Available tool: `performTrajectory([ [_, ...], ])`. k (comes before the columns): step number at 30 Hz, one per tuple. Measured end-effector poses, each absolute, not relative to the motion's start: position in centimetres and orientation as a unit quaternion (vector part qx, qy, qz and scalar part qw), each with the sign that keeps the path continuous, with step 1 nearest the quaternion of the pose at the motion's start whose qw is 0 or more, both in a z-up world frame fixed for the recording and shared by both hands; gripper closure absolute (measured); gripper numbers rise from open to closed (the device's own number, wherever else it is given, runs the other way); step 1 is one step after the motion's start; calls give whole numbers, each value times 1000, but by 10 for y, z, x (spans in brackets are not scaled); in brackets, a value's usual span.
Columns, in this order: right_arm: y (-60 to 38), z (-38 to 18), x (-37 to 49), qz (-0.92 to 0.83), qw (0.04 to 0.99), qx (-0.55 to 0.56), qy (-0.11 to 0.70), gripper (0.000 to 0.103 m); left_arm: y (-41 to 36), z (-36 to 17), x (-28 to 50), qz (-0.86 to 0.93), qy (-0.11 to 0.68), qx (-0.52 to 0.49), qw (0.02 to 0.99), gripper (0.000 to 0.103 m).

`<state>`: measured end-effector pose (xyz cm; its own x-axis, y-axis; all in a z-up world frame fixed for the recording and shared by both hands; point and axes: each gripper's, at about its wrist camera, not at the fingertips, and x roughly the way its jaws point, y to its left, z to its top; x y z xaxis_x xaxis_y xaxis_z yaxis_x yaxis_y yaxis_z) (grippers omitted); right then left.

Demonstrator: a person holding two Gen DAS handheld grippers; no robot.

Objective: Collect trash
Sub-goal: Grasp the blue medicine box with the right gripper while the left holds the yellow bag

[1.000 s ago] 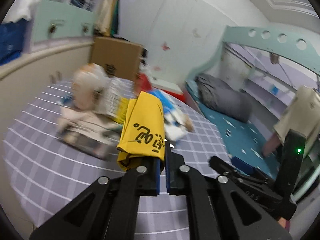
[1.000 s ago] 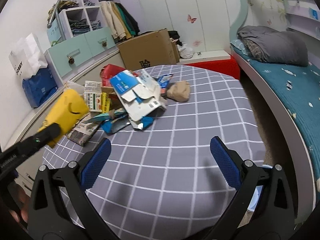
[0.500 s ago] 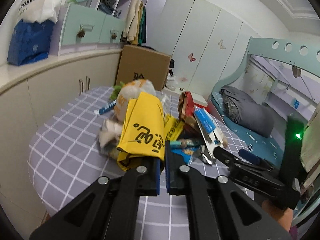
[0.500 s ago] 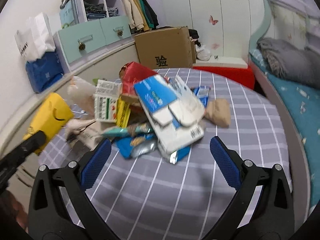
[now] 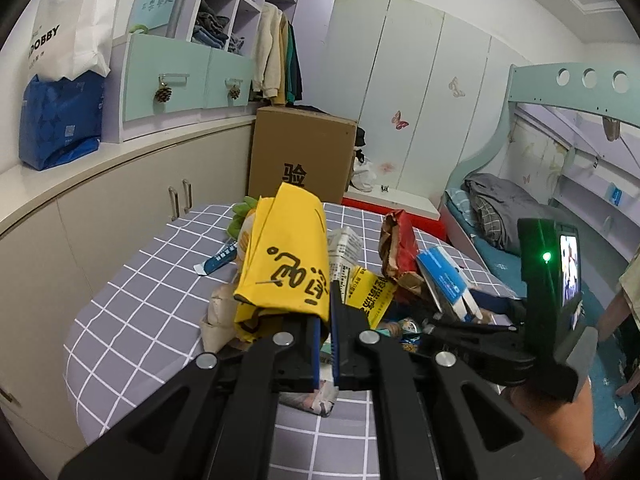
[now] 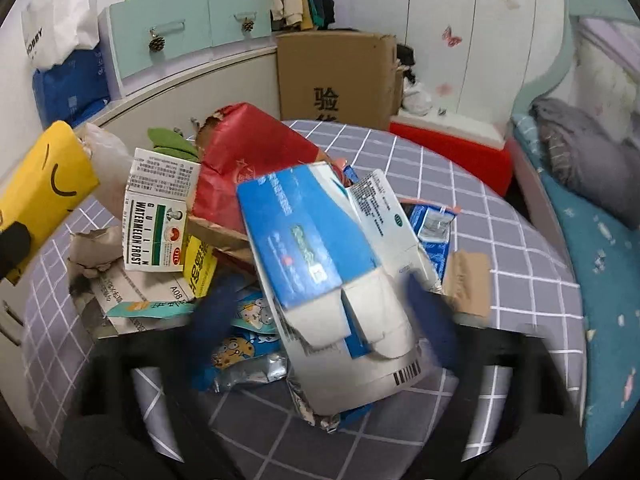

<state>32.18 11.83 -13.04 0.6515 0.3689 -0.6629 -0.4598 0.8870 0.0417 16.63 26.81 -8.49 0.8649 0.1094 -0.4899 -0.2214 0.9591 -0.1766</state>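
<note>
My left gripper point(image 5: 329, 344) is shut on a folded yellow bag point(image 5: 288, 264) and holds it above the left of the trash pile; the bag also shows at the left of the right wrist view point(image 6: 44, 176). My right gripper point(image 6: 320, 312) is blurred with motion, its blue pads either side of a flattened blue and white carton point(image 6: 320, 264) on top of the pile; I cannot tell whether they touch it. The pile holds a red bag point(image 6: 248, 160), a white Watermelon Frost box point(image 6: 158, 216) and snack wrappers point(image 6: 240, 356).
The pile lies on a table with a grey checked cloth point(image 6: 500, 240). A cardboard box point(image 5: 302, 152) stands behind it. Cream cabinets point(image 5: 120, 200) run along the left. A bed with blue bedding point(image 6: 600, 260) is on the right.
My right gripper has moved forward over the pile and its pads have come closer together around the blue carton. My left gripper has kept the yellow bag and swung to face the pile.
</note>
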Motion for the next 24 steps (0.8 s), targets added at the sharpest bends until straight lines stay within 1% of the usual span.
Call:
performTrajectory([
  [7,82,-128,321,269,895,4,357,43,257,-84,166,76,249,-110,959,99],
  [14,36,-117,301,281,899,78,327,47,236,-72,155,63,233,-100,965,99],
  [15,29,-113,297,282,900,84,322,53,229,-69,153,59,229,-96,967,99],
  [16,24,-110,295,283,900,90,318,56,224,-67,152,56,227,-93,968,99],
  [20,-1,-106,288,279,900,115,315,57,197,-56,148,38,219,-79,972,99],
  [24,-17,-119,285,268,895,130,333,57,173,-53,146,23,221,-66,973,99],
])
